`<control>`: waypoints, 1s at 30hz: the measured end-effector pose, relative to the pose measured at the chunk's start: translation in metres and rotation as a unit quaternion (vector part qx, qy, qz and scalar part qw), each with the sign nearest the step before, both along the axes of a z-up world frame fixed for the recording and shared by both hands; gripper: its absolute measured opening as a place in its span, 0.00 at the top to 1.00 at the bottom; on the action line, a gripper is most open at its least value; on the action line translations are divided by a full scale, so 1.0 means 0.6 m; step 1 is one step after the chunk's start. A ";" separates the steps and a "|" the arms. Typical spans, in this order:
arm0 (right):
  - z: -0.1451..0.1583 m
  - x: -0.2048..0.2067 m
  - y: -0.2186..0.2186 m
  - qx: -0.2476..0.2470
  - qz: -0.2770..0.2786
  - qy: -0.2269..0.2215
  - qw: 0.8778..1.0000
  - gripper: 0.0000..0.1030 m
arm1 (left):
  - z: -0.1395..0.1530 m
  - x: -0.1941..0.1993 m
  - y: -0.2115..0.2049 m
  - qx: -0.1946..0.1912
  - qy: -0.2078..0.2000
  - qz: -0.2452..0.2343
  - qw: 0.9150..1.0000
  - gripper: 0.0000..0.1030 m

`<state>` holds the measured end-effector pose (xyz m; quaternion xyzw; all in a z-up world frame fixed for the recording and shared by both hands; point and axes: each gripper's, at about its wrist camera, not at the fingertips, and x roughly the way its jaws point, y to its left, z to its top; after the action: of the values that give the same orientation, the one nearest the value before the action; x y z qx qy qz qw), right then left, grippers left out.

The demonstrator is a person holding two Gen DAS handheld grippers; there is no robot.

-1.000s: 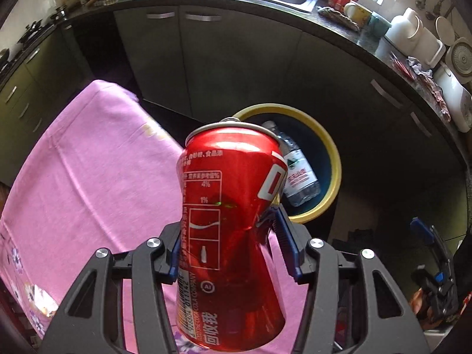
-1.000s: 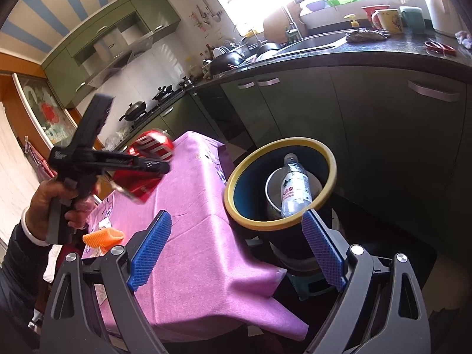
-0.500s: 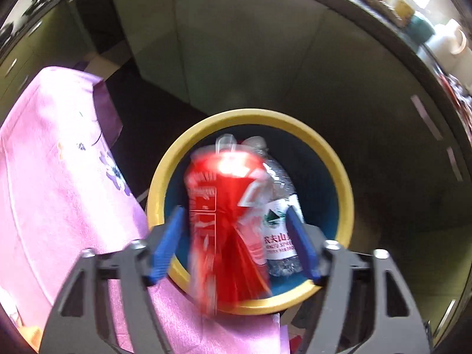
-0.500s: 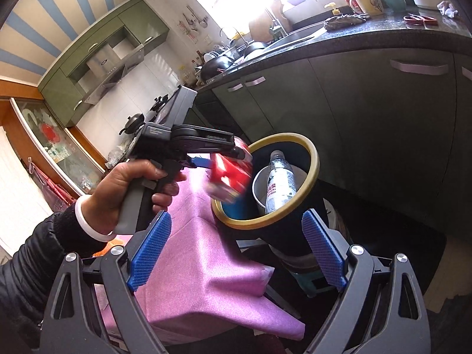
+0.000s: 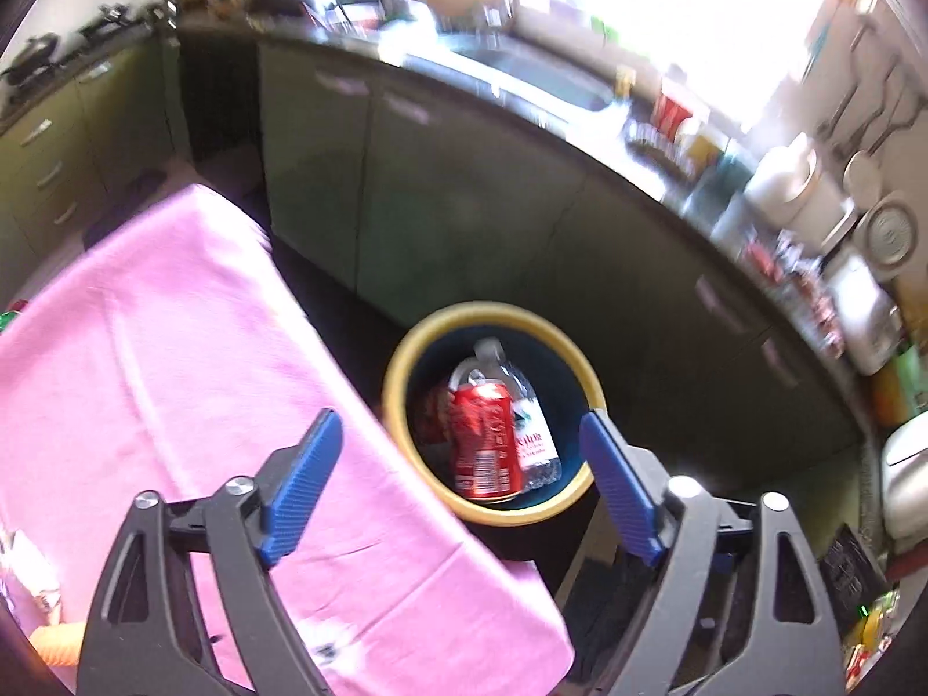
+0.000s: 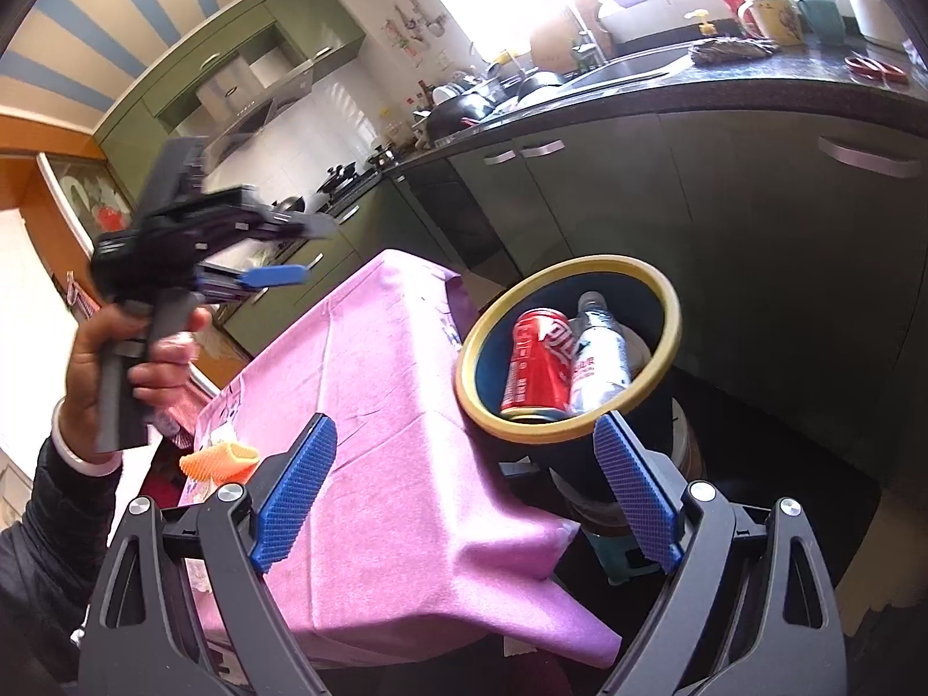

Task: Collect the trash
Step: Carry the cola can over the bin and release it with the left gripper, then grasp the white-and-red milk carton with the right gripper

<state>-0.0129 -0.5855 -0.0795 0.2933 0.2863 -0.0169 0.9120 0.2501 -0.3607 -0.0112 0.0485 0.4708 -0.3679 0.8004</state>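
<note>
A red soda can (image 5: 484, 435) lies inside the yellow-rimmed dark bin (image 5: 400, 359), beside a clear water bottle (image 5: 530, 441). The can (image 6: 536, 365), bottle (image 6: 600, 359) and bin (image 6: 667, 301) also show in the right wrist view. My left gripper (image 5: 464, 481) is open and empty, above the table edge next to the bin. In the right wrist view the left gripper (image 6: 272, 275) is held high over the table's left side. My right gripper (image 6: 464, 493) is open and empty, near the table's front corner.
The table wears a pink cloth (image 6: 377, 406). An orange ridged scrap (image 6: 220, 458) lies on its left side. Green kitchen cabinets (image 6: 754, 232) and a dark counter with sink, mugs and dishes stand behind the bin. A stool (image 6: 615, 522) sits under the bin.
My left gripper carried the red can over the bin, opened and let it go. The can now lies in the bin. The left gripper has pulled back and up.
</note>
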 end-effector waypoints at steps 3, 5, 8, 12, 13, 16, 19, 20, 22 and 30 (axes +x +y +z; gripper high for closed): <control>0.007 0.015 0.028 -0.012 0.018 0.005 1.000 0.13 | 0.041 -0.005 0.106 -0.043 -0.032 0.032 0.998 0.18; 0.012 0.026 0.045 -0.019 0.030 0.010 0.999 0.13 | 0.059 -0.011 0.186 -0.068 -0.063 0.069 0.993 0.15; 0.020 0.049 0.080 -0.031 0.055 0.019 0.998 0.13 | 0.074 -0.024 0.294 -0.093 -0.114 0.122 0.982 0.13; 0.028 0.086 0.138 -0.047 0.099 0.030 0.994 0.13 | 0.075 -0.025 0.433 -0.113 -0.181 0.208 0.955 0.11; 0.029 0.096 0.153 -0.052 0.113 0.032 0.992 0.13 | 0.071 -0.023 0.465 -0.105 -0.198 0.233 0.946 0.10; 0.035 0.135 0.217 -0.072 0.173 0.035 0.982 0.13 | 0.052 -0.011 0.559 -0.090 -0.237 0.295 0.921 0.09; 0.034 0.182 0.290 -0.097 0.240 0.040 0.965 0.13 | 0.029 0.007 0.642 -0.087 -0.255 0.351 0.897 0.09; 0.032 0.198 0.316 -0.105 0.265 0.037 0.958 0.13 | 0.018 0.013 0.660 -0.089 -0.254 0.364 0.892 0.08; 0.033 0.230 0.369 -0.140 0.311 0.025 0.940 0.13 | -0.008 0.026 0.690 -0.095 -0.251 0.385 0.883 0.08; 0.010 0.297 0.535 -0.178 0.462 0.043 0.868 0.13 | -0.073 0.038 0.712 -0.074 -0.258 0.419 0.867 0.08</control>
<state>0.1655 -0.2643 -0.0737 -0.0407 0.4206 0.3435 0.8387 0.2729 0.0662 -0.0552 -0.1196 0.1945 -0.0057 0.9736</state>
